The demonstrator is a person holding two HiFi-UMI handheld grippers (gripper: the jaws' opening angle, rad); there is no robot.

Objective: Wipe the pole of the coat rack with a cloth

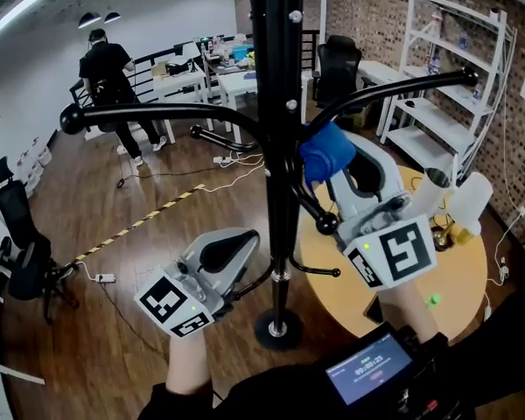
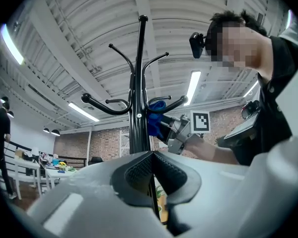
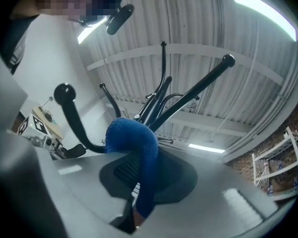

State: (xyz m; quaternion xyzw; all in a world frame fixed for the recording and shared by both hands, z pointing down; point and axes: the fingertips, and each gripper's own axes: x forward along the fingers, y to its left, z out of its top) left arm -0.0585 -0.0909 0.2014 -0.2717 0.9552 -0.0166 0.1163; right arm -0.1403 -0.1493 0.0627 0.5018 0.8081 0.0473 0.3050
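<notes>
The coat rack's pole [image 1: 280,103] stands upright, its long axis running straight from the top of the head view down to a round base [image 1: 278,328] on the wooden floor [image 1: 157,234]. The base sits just beside the round table [image 1: 459,274]. High on the pole, black hook arms [image 1: 157,112] curve outward to both sides and end in ball tips.

The blue cloth [image 1: 326,151] is bunched against the right side of the pole, just below where the arms branch off. The right claw [image 1: 346,175] pinches the cloth. In the right gripper view a strip of blue hangs down between the pressed pads and the rest balloons above them, with the pole and arms rising beyond.

The left claw [image 2: 153,158] is pressed together with nothing in it. It sits lower down, near the pole on its left side, and points up along it; in the left gripper view the pole rises directly beyond the pads.

Farther back, a person [image 1: 105,64] stands by cluttered desks [image 1: 201,77]. White shelving [image 1: 455,68] lines the brick wall at right, and an office chair [image 1: 17,252] stands at the left.
</notes>
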